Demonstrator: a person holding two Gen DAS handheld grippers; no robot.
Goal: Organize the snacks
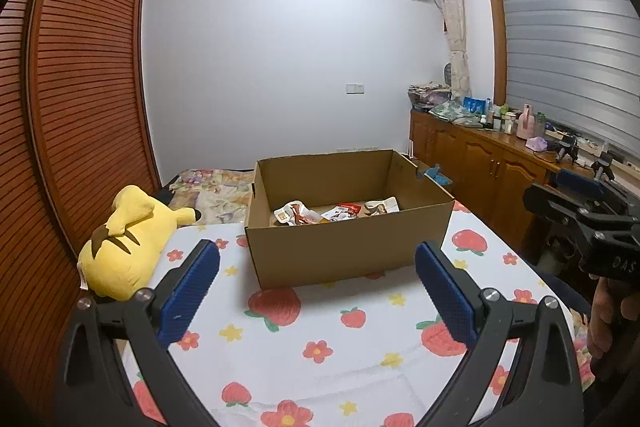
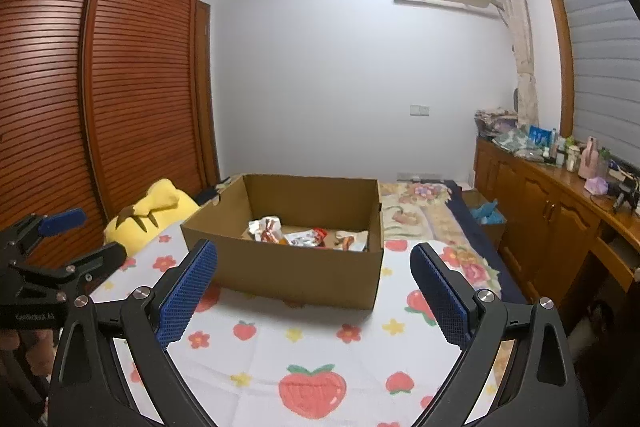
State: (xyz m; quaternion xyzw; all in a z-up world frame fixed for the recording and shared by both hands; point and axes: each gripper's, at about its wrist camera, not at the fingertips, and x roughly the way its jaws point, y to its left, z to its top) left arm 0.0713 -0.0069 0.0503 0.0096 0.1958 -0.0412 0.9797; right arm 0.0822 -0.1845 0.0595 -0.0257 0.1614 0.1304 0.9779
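Snack packets [image 1: 336, 213], crinkled foil and plastic in white, red and orange, lie on the floor of an open brown cardboard box [image 1: 344, 255], straight ahead of both tongs and beyond their tips. The box stands on a bed covered by a white blanket printed with red strawberries and small flowers [image 1: 320, 327].

Left tongs [image 1: 318, 287]: jaws spread wide, blue ribbed pads [image 1: 192, 291] apart with nothing between them, held above the blanket short of the box's near wall. Right tongs [image 2: 314, 291]: likewise wide, blue pads [image 2: 188, 291] empty, pointing at the box's near corner [image 2: 376, 291].

Each pair of tongs appears at the edge of the other's view: the right at the far right of the left view, gripped by a hand [image 1: 612, 319]; the left at the far left of the right view.

To the left of the left tongs, a yellow plush toy with brown stripes [image 1: 120, 247] lies on the bed, beside a brown louvred wooden wardrobe [image 1: 88, 87]. To the right of the right tongs, a low wooden cabinet [image 2: 552, 211] carries bottles and clutter.
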